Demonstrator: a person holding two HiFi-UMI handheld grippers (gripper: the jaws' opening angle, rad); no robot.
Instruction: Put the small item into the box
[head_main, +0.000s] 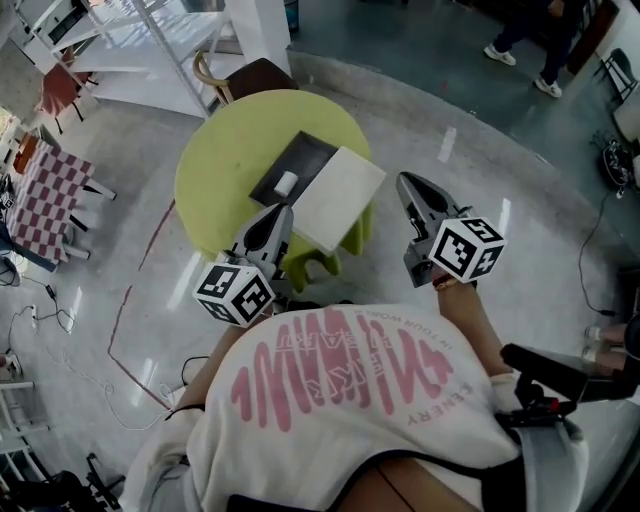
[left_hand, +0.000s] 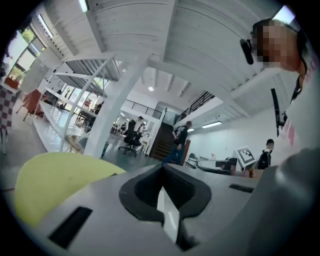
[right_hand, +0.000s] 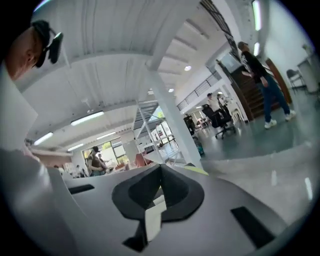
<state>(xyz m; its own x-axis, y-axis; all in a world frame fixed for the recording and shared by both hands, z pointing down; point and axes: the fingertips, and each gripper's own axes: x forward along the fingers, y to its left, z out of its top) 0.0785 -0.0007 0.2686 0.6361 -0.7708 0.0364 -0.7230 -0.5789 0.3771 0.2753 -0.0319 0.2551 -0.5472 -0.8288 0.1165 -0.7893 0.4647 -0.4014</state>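
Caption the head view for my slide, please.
Left gripper and right gripper, both shut, held near a round green table with a small white item in a dark box.

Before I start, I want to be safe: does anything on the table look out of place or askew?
The white flat panel next to the dark box has a corner sticking out past the round table's edge. Nothing else stands out.

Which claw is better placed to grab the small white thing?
Probably the left claw: its tip is near the small white item, while the right claw hangs beyond the table.
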